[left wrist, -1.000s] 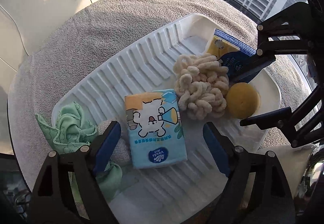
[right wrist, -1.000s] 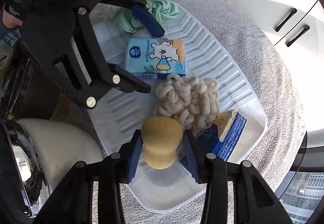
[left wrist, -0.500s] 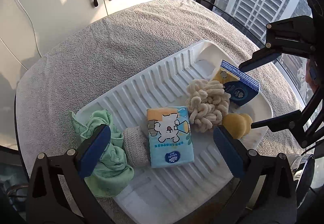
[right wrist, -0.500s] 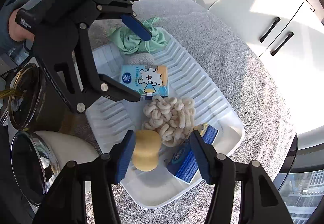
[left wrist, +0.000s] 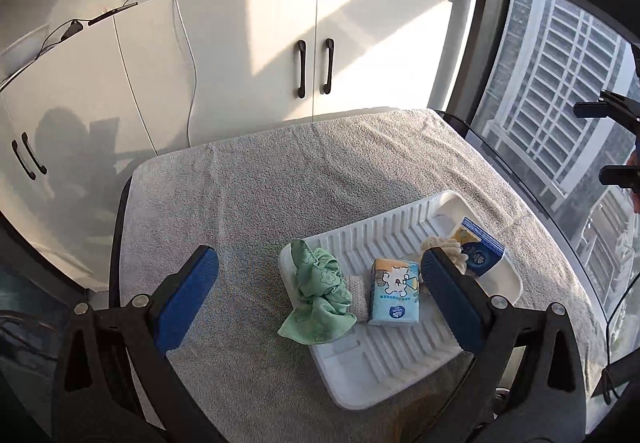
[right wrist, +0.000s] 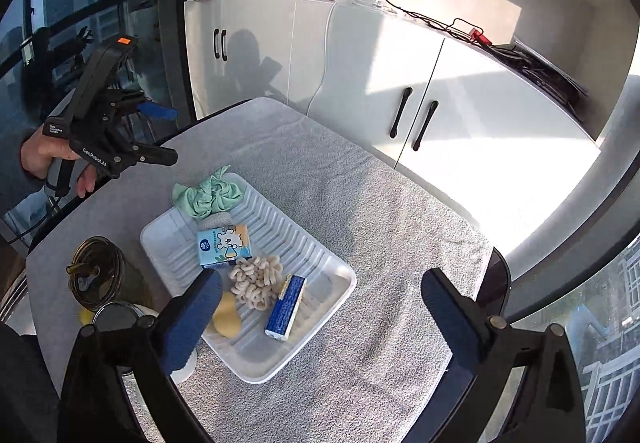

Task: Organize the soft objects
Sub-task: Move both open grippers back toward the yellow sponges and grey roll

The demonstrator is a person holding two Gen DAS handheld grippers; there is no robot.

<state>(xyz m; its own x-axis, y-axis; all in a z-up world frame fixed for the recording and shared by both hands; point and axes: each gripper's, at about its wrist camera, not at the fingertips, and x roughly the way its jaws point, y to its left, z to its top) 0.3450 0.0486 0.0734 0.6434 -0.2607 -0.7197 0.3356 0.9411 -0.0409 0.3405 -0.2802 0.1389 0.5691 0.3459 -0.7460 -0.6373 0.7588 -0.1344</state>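
Six soft things lie in the white tray (right wrist: 320, 263) on your desk (right wrist: 360, 203): green cloth (right wrist: 208, 195), grey roll (right wrist: 216, 221), tissue pack (right wrist: 224, 245), cream rope bundle (right wrist: 256, 281), yellow sponge (right wrist: 226, 317), blue pack (right wrist: 286, 307). Your left tool (left wrist: 320, 303) is wide open and empty; your right tool (right wrist: 322, 307) has just opened, nothing between.

A round-cornered table (right wrist: 340, 203), covered edge to edge by a grey terry towel (right wrist: 360, 383), fills the middle of the right wrist view, with its dark rim showing at the right. Directly on the towel, left of centre in that view, lies a white ribbed tray (right wrist: 320, 267) set at a slant, long side running from upper left to lower right. At the lower left of the same view, just beside the tray's near corner, a dark lidded jar (right wrist: 100, 275) and a white pot with a shiny lid (right wrist: 120, 317) stand on the table.
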